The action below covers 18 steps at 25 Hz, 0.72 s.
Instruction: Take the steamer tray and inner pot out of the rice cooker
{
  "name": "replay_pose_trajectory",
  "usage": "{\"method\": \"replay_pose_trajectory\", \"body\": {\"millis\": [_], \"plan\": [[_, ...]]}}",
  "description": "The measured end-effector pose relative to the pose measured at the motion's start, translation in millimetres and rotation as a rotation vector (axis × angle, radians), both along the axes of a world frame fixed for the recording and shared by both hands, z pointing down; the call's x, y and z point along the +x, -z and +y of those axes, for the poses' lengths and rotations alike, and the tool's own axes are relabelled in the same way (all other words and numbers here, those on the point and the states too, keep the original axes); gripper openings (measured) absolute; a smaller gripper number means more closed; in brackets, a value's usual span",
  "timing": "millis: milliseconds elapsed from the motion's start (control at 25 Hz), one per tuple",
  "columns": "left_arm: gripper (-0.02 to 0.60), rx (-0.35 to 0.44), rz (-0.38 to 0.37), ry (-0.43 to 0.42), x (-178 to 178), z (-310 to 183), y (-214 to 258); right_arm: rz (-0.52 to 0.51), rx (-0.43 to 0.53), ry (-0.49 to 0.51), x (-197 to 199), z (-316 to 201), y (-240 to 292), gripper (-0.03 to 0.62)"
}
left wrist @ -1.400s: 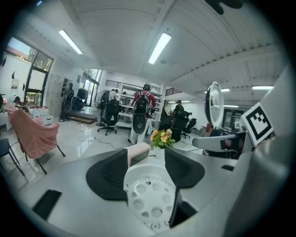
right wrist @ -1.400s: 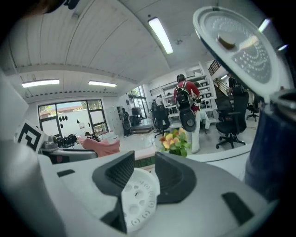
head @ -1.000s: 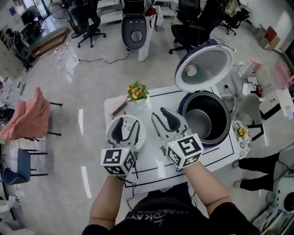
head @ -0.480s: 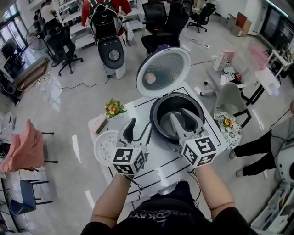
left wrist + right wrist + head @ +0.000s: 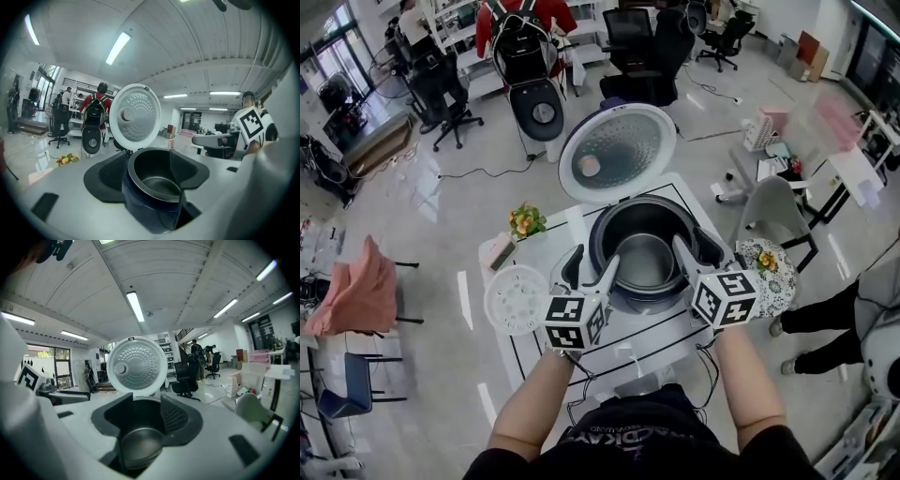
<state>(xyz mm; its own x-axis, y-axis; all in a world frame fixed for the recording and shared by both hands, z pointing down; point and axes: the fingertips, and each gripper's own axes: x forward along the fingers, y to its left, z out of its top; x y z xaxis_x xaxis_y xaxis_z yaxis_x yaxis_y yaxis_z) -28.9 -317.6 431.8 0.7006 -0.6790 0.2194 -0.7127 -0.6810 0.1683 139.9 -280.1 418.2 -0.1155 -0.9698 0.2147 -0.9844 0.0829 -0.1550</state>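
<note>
Left gripper [image 5: 593,259]: jaws stand wide apart, having just been opening, tips at the left rim of the rice cooker [image 5: 649,298]; the left gripper view shows the cooker's dark blue wall and the pot's rim between the black pads, nothing clamped. Right gripper [image 5: 698,251]: jaws likewise parted and just been opening, tips at the cooker's right rim; the right gripper view shows only the pot's hollow between the ribbed pads, which grip nothing. Inner pot [image 5: 645,262]: round, deep, seated in the cooker; dull grey metal floor in the head and right gripper views, near black with a thin pale rim in the left gripper view. Steamer tray [image 5: 516,300]: flat white perforated disc, lying on the white, black-lined table [image 5: 572,225] left of the cooker and just beside the left gripper; only the head view shows it. Lid [image 5: 617,153]: hinged upright behind the pot, its silvery inner plate dotted with small holes, a round knob off-centre. Potted flowers [image 5: 525,222]: yellow and orange, at the table's far left
</note>
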Motion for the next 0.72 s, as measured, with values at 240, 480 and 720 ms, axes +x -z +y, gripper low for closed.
{"method": "replay_pose_trajectory", "body": {"millis": [240, 480, 720], "plan": [[0.285, -0.066, -0.088, 0.077, 15, -1, -24, -0.069, -0.081, 0.025, 33, -7, -31, 0.172], [0.293, -0.103, -0.129, 0.142, 21, -4, -40, -0.126, -0.139, 0.044, 51, -19, -53, 0.172], [0.293, -0.131, -0.138, 0.193, 23, -9, -53, -0.141, -0.177, 0.077, 55, -31, -66, 0.172]]}}
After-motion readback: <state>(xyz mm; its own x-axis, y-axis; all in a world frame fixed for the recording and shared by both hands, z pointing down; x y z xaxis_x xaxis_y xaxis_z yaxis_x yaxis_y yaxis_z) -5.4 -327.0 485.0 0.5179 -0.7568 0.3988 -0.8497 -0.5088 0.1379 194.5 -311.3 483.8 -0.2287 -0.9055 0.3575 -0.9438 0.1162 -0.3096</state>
